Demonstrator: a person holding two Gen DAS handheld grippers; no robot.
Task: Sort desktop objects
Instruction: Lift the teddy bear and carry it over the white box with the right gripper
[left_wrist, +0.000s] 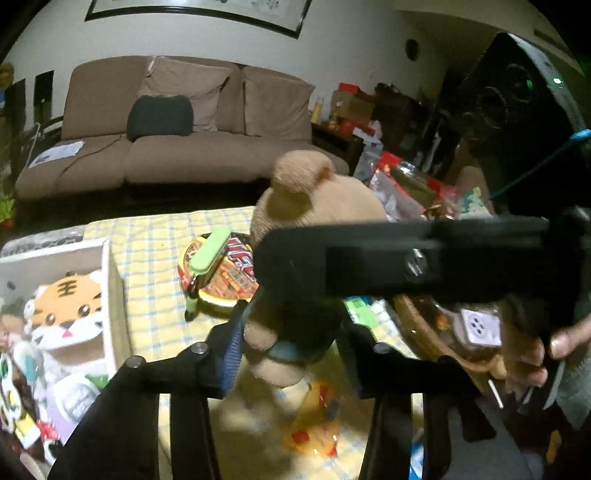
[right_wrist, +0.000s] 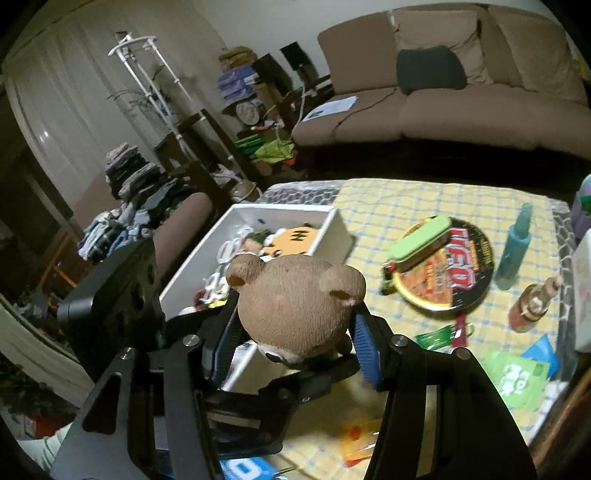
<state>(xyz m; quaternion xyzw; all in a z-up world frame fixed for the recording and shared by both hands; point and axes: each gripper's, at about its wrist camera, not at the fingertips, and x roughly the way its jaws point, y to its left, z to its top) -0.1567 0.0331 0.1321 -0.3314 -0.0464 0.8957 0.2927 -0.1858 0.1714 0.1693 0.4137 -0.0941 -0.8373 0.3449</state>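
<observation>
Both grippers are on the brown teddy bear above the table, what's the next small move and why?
Probably carry the brown plush teddy bear sideways until it hangs over the white open box. It is clear of the yellow checked tablecloth, clamped by the right gripper and left gripper, and the box already holds an orange tiger plush.

The left gripper (left_wrist: 291, 343) points slightly downward, its jaws part-closed on the lower body of a plush bear (left_wrist: 295, 229) — blue pads against both sides. The right gripper (right_wrist: 295, 347) clamps the bear's head from 9 and 3 o'clock. A hand (left_wrist: 535, 354) grips the right gripper's body at 3 o'clock in the left wrist view.
</observation>
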